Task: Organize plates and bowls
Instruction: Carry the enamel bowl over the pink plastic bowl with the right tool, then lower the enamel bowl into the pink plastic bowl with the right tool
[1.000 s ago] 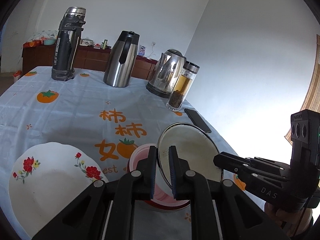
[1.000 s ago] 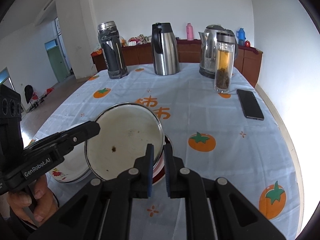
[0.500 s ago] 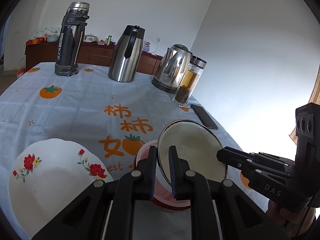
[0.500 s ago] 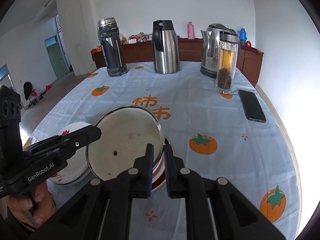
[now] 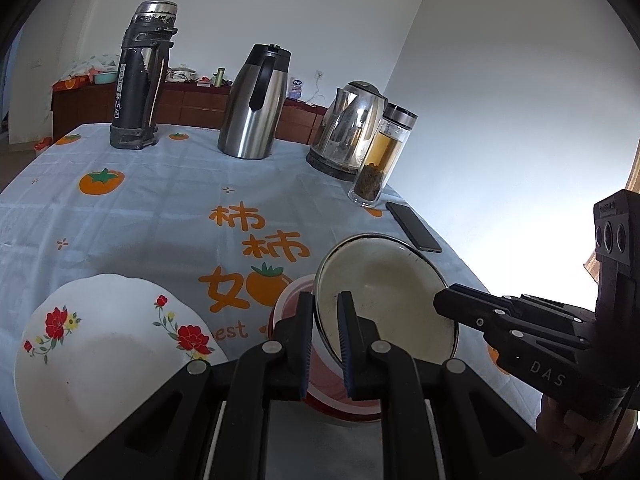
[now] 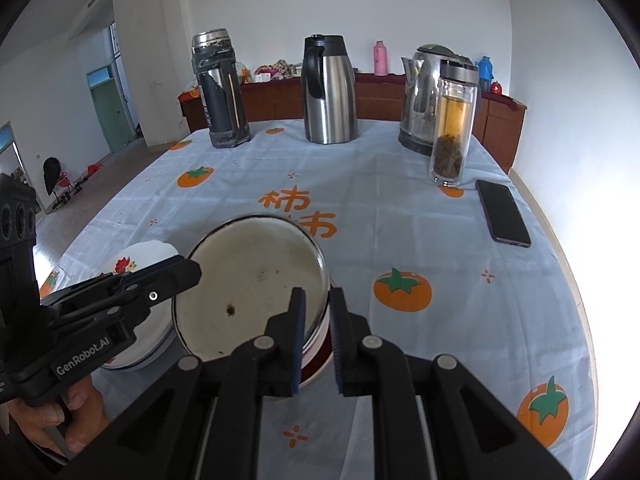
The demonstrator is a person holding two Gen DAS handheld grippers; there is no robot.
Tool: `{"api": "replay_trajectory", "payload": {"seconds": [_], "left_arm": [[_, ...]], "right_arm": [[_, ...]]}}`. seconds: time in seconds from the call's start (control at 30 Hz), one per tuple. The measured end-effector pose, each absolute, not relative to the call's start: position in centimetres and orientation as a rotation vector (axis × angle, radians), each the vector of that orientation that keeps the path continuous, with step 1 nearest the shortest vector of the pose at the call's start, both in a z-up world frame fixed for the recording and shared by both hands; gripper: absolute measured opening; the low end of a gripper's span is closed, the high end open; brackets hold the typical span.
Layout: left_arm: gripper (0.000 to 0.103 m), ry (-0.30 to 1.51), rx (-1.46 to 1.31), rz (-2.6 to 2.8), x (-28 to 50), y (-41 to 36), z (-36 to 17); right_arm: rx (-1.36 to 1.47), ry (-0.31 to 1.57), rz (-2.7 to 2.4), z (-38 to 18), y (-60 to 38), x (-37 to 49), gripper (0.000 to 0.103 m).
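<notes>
A white enamel bowl (image 5: 384,292) with a dark rim is held above a red bowl (image 5: 292,300) on the table. My left gripper (image 5: 323,320) is shut on the enamel bowl's left rim. My right gripper (image 6: 317,316) is shut on its right rim, and the enamel bowl (image 6: 252,284) fills the middle of the right wrist view, over the red bowl (image 6: 318,360). A white plate with red flowers (image 5: 108,356) lies to the left, also visible in the right wrist view (image 6: 140,256).
At the back of the table stand a black thermos (image 5: 140,84), a steel carafe (image 5: 256,104), a kettle (image 5: 348,136) and a glass tea bottle (image 5: 380,160). A phone (image 5: 414,226) lies near the right table edge. A wooden sideboard runs behind.
Both grippers with the enamel bowl have risen slightly and drawn back from the thermoses. The grip on the bowl is unchanged.
</notes>
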State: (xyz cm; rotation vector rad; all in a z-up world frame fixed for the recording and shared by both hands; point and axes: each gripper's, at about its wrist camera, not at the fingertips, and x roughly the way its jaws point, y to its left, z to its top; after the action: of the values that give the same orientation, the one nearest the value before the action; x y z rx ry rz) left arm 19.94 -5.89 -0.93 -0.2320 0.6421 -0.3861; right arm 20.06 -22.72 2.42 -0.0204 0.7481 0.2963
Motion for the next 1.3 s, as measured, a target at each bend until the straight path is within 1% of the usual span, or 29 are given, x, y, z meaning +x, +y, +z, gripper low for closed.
{"api": "replay_trajectory", "payload": {"seconds": [0.7,1.07,1.3], "left_arm": [[0.013,0.633,-0.235,-0.416,19.8,-6.3,-0.9],[0.014,0.683,-0.238,-0.381,20.5,-6.1,-1.8],[0.013,0.675,-0.251,-0.374,20.2,-5.6,-1.6]], "right_arm": [[-0.028,0.764,0.274,1.9,-23.0,20.6,0.014],[-0.05,0.79,0.286,1.7,-22.5,21.1,0.014],[-0.059,0.795,0.302,1.8,-22.1,21.0,0.015]]}}
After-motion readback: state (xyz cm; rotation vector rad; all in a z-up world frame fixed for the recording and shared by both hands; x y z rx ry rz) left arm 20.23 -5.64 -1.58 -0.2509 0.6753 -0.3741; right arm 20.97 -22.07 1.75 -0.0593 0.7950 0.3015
